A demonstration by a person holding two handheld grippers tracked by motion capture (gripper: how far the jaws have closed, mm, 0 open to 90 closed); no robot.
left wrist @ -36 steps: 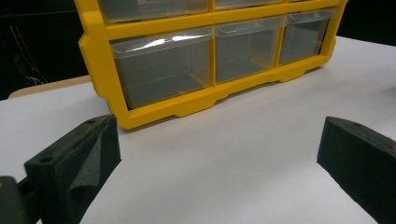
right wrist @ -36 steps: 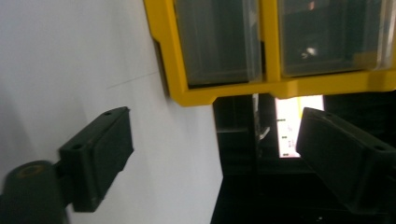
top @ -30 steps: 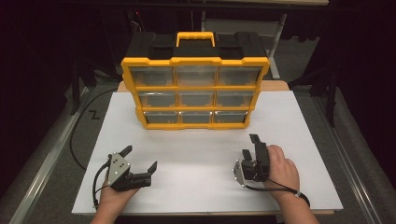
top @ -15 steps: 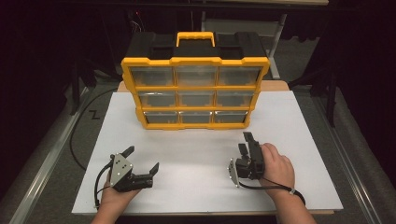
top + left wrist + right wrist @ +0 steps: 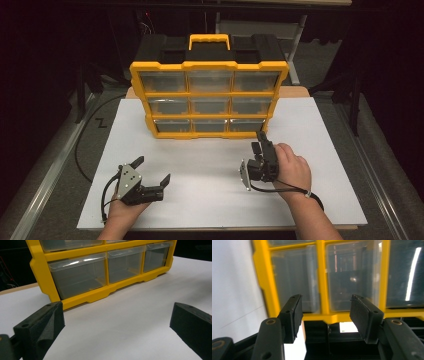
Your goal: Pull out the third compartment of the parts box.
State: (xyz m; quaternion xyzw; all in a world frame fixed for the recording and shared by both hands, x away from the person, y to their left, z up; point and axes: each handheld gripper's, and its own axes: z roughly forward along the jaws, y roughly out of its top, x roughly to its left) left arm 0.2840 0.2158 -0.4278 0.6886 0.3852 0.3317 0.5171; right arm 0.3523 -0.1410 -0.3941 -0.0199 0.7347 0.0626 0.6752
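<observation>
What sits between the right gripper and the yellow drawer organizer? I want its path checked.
Nothing: in the high view, bare white tabletop separates the right gripper from the drawer organizer.

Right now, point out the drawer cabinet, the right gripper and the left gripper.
drawer cabinet (image 5: pixel 209 65): high view, yellow top rail of its frame.
right gripper (image 5: pixel 259 140): high view, between its fingertips.
left gripper (image 5: pixel 151 169): high view, between its open fingertips.

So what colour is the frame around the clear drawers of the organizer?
Yellow frame, with a black top; clearest in the high view.
</observation>
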